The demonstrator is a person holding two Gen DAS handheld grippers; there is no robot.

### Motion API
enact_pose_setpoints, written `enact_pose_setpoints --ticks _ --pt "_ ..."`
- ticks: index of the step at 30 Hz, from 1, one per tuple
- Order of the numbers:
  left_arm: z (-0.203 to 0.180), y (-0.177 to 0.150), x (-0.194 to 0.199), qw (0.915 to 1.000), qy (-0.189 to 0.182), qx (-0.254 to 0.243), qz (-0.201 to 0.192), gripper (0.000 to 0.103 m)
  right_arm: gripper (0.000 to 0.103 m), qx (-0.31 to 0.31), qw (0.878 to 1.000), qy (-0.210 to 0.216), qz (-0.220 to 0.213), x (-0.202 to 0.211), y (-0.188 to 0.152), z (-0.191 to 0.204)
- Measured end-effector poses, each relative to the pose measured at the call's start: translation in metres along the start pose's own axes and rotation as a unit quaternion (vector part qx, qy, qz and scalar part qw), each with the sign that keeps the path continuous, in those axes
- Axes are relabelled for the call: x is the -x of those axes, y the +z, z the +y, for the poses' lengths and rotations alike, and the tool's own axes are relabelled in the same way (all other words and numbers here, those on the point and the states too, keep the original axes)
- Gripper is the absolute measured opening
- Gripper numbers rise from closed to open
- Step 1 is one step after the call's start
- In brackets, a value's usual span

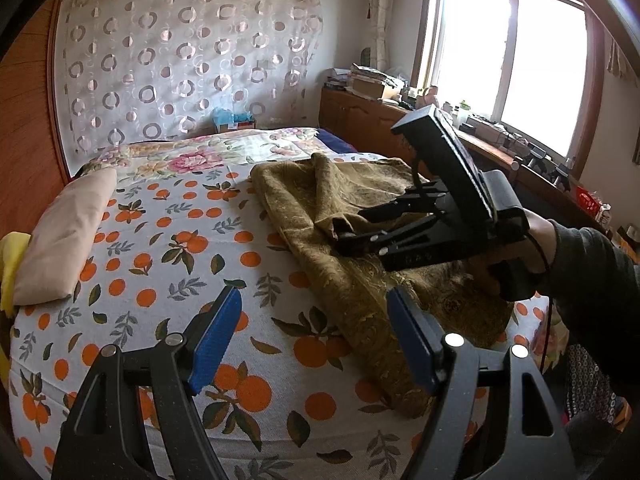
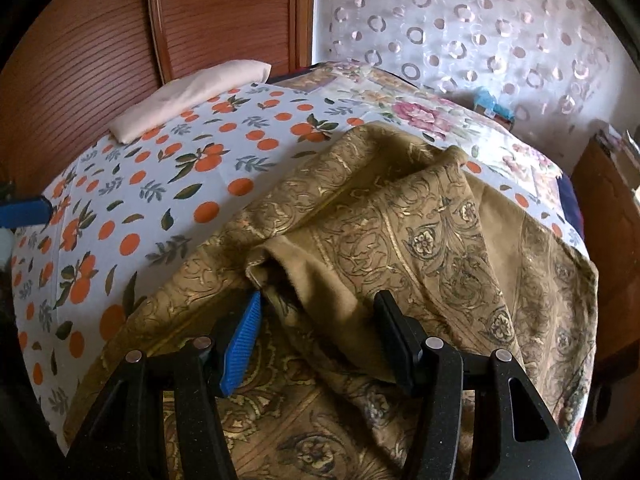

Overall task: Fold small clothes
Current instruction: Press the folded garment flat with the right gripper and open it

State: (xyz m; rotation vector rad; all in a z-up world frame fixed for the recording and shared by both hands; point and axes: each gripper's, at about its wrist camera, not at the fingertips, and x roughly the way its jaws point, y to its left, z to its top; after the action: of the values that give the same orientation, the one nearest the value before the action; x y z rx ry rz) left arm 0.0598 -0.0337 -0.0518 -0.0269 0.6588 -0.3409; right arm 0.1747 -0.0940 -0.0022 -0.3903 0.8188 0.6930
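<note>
On the bed [image 1: 168, 240], toward its right side, lies the olive-gold cloth [image 1: 344, 216], a rumpled piece with a scrolling floral and medallion pattern; one edge is turned over so its plain tan underside shows, and a raised fold runs down the middle. Its near corner hangs toward the bed's edge.

Beneath it the sheet is white, printed with oranges and leaves, and gives way to a pink-flowered quilt [image 1: 200, 156] farther back. A pale peach pillow [image 1: 68, 240] rests at the bed's left edge against a wooden panel. Behind hangs a sheer curtain [image 1: 180, 48] with ring shapes.

Only the left wrist view shows the bright window [image 1: 512, 60], the cluttered wooden cabinet [image 1: 360, 116] under it, and the person's dark sleeve and hand carrying the right claw [image 1: 352, 228] down onto the cloth. The left claw [image 1: 316, 344] hangs over the sheet with its jaws wide apart and nothing between them.

Only the right wrist view shows the pattern up close and the right claw [image 2: 320, 344] straddling the turned-over fold; whether its blue pads [image 2: 240, 348] press the fabric cannot be told.
</note>
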Motion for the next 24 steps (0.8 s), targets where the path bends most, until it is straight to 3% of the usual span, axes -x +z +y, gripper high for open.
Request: enact_pose_setpoints --ticks 2,3,8,13,18,22,24 --pt "-0.001 -0.001 -0.001 1.0000 0.001 -0.001 0.001 0.076 0.009 0.010 1.000 -0.010 -0.008 0.005 0.001 0.000" --pt "-0.001 -0.001 -0.002 1.0000 0.000 -0.001 0.001 0.076 0.006 0.015 0.999 -0.028 -0.010 0.009 0.001 -0.001" --pt "-0.001 -0.002 -0.004 1.0000 -0.002 -0.002 0.003 0.076 0.006 -0.012 0.995 -0.080 -0.054 0.036 0.016 -0.031" --pt "-0.002 -0.002 -0.006 1.0000 -0.003 -0.004 0.005 0.076 0.006 -0.037 0.984 -0.158 -0.077 0.053 0.036 -0.075" --pt "-0.005 -0.002 -0.006 0.9999 -0.005 -0.007 0.007 0.076 0.006 -0.072 0.970 -0.227 -0.051 0.041 0.047 -0.120" --pt "-0.006 -0.003 -0.008 0.9999 -0.006 -0.008 0.011 0.076 0.006 -0.116 0.955 -0.272 0.000 0.015 0.046 -0.145" --pt "-0.006 -0.004 -0.008 0.9999 -0.006 -0.009 0.012 0.076 0.017 -0.130 0.948 -0.290 0.004 0.011 0.047 -0.151"
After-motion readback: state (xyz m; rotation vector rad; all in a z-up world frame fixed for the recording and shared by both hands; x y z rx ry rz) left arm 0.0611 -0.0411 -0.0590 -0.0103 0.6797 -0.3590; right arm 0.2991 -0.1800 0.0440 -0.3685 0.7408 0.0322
